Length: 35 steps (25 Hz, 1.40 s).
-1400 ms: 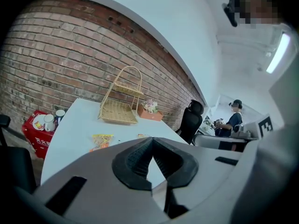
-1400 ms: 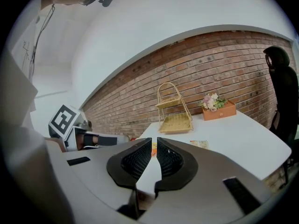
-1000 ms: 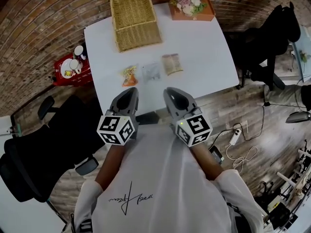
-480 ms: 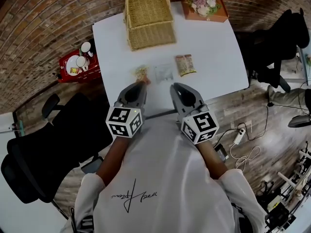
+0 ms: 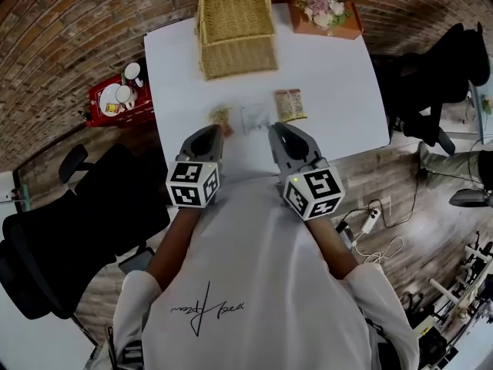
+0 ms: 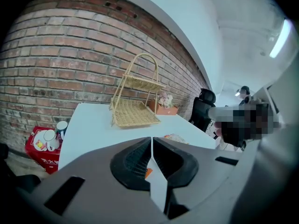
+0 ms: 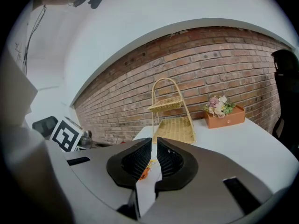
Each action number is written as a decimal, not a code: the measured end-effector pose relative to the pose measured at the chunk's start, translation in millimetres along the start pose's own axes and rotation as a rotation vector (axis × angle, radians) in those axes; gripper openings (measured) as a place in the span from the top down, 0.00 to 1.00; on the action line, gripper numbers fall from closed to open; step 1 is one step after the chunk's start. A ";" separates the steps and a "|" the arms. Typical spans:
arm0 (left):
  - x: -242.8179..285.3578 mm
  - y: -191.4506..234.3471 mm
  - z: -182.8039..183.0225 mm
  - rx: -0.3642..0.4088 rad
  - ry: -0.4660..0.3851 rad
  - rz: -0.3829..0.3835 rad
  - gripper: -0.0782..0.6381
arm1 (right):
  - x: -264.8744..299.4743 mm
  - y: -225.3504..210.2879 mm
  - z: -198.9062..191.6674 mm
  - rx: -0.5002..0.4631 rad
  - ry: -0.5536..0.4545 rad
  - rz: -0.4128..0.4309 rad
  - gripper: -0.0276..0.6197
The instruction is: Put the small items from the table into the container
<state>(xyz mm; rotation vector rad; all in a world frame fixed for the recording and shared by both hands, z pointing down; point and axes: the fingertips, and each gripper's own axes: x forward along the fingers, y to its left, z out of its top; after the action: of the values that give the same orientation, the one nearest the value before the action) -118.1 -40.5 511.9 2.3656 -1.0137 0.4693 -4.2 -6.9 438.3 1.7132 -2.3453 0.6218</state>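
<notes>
Three small packets lie in a row near the front of the white table (image 5: 339,75): an orange-yellow snack packet (image 5: 221,117), a clear packet (image 5: 256,116) and a brown packet (image 5: 290,104). The wicker two-tier basket (image 5: 235,25) stands at the table's far edge. My left gripper (image 5: 205,135) hovers just short of the orange packet, jaws shut and empty. My right gripper (image 5: 286,133) sits just short of the brown packet, also shut and empty. The left gripper view shows its shut gripper (image 6: 151,141) facing the basket (image 6: 135,104). In the right gripper view the gripper (image 7: 154,146) is shut, with the basket (image 7: 173,120) beyond.
An orange box of flowers (image 5: 323,12) stands at the table's far right corner. A red case with cups (image 5: 117,102) sits on the floor to the left. Black office chairs (image 5: 54,260) (image 5: 431,75) flank the table. A power strip (image 5: 370,220) lies on the floor at the right.
Both grippers have moved forward over the table's near edge, closer to the packets, the left one also sinking. Their jaws stayed shut.
</notes>
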 end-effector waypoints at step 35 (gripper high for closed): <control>62.6 37.9 -67.5 0.023 0.289 0.177 0.69 | 5.6 -47.3 -1.6 0.078 0.035 -0.005 0.92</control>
<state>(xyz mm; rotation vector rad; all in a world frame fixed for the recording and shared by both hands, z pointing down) -112.2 -58.6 609.6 2.1558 -1.0877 0.8652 38.2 -23.1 452.7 1.7252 -2.3218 0.7458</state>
